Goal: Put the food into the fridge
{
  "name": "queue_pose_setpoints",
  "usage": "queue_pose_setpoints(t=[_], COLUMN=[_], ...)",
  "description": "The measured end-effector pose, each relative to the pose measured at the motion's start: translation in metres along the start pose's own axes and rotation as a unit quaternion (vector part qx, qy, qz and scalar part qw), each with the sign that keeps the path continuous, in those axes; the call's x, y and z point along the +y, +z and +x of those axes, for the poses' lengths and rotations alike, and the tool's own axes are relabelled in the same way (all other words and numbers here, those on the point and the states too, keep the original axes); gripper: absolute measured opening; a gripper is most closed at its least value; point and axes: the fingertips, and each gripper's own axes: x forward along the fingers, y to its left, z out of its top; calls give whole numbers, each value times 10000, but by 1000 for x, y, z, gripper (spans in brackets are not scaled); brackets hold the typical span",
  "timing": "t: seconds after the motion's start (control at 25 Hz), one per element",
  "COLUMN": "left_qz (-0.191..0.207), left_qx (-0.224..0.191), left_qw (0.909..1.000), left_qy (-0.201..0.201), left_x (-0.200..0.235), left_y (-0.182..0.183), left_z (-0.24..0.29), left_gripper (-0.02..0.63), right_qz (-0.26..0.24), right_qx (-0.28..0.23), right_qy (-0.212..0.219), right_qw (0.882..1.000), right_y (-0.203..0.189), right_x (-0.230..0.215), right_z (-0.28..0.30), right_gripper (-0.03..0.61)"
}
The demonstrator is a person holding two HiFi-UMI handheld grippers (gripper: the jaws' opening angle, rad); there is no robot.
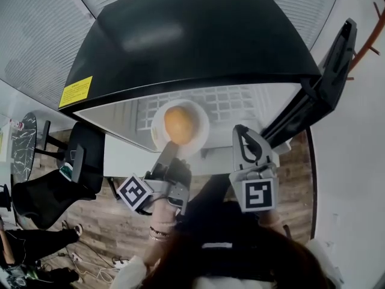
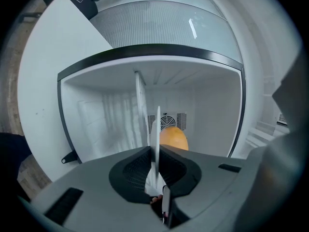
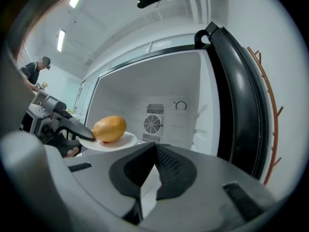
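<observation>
Left claw (image 1: 171, 147) is clamped on the near rim of the white plate (image 1: 201, 138). A yellow-orange fruit (image 1: 180, 124) sits on the plate just beyond the claw tips, at the mouth of the open fridge (image 1: 180, 41). We see the right claw (image 1: 243, 134) closed on nothing, just right of the plate and apart from it. The fridge door (image 1: 334, 59) stands open at right.

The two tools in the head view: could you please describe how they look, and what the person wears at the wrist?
The left tool and right tool are both light grey plastic with black, textured jaw pads. Each carries a marker cube, white with black squares: left, right. No cables show. Thin bracelets circle the person's left wrist.
</observation>
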Motion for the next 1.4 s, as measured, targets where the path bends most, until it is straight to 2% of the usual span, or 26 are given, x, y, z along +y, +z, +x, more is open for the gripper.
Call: queue_pose_setpoints(t=[0.6, 1.08, 1.4], left_qz=[-151, -289, -478], left_qx=[28, -12, -69], left_qw=[9998, 9994, 9987], left_qy=[88, 169, 162], left_x=[5, 9, 10], left_y=[11, 18, 19], left_z=[21, 34, 41], left_gripper=[26, 28, 34], right_qz=[83, 123, -70], right_qx=[65, 85, 77], right_qy=[-116, -14, 164], right_qw=[9999, 9999, 9998], right_y=[-4, -3, 2], right_x=[-13, -12, -9], right_z=[11, 27, 36], right_gripper=[0, 0, 0])
